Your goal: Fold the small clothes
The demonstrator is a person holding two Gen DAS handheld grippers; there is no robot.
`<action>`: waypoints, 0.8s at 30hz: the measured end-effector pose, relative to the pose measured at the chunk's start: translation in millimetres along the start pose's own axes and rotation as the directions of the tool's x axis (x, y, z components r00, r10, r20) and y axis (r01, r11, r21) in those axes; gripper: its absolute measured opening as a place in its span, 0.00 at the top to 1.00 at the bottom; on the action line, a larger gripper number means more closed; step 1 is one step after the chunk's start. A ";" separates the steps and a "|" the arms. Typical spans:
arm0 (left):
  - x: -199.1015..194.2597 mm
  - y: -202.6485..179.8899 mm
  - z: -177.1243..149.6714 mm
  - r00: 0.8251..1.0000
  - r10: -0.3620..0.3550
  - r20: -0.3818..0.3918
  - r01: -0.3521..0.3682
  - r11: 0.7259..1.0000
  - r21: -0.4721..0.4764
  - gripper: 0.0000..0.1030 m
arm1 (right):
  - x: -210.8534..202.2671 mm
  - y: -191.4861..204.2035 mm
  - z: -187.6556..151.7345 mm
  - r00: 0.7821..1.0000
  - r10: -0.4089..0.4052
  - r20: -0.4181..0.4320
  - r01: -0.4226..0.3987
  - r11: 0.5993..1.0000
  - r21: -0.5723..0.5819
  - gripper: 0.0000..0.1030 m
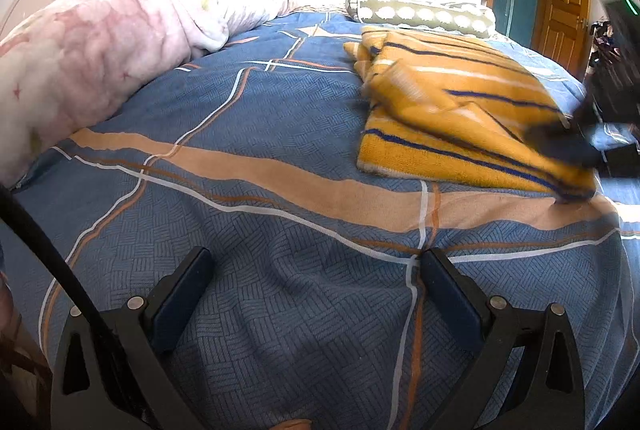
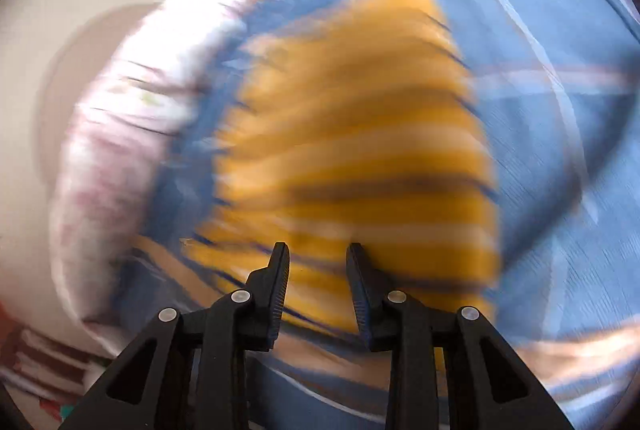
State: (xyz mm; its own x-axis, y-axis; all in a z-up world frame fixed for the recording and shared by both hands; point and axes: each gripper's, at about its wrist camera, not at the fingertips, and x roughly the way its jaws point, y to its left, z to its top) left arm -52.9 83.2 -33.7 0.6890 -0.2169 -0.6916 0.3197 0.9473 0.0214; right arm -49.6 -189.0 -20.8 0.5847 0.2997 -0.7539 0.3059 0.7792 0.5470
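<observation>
A folded yellow garment with blue and white stripes [image 1: 460, 110] lies on the blue patterned bedspread [image 1: 260, 190], to the right in the left wrist view. My left gripper [image 1: 316, 266] is open and empty, low over the bedspread, well short of the garment. My right gripper shows blurred at the garment's right edge in the left wrist view [image 1: 568, 138]. In the right wrist view the garment [image 2: 352, 150] is blurred by motion; my right gripper [image 2: 318, 250] is open just above its near edge, holding nothing.
A pink and white quilt [image 1: 100, 42] is bunched along the left side of the bed. A grey dotted pillow [image 1: 420, 12] lies at the far end. A wooden door [image 1: 564, 2] stands at the far right.
</observation>
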 end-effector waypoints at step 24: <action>-1.7 0.3 -1.2 1.000 0.000 -0.009 0.000 1.000 0.020 0.00 | 78.1 101.5 22.3 0.937 0.295 -0.188 -0.306 0.951 -0.037 0.69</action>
State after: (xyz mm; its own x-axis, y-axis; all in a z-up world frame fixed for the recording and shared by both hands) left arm -54.9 84.1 -33.4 0.6832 -0.2149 -0.6979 0.3327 0.9424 0.0355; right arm 43.9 -98.7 -16.0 0.4966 0.6139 -0.6137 0.0844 0.6695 0.7380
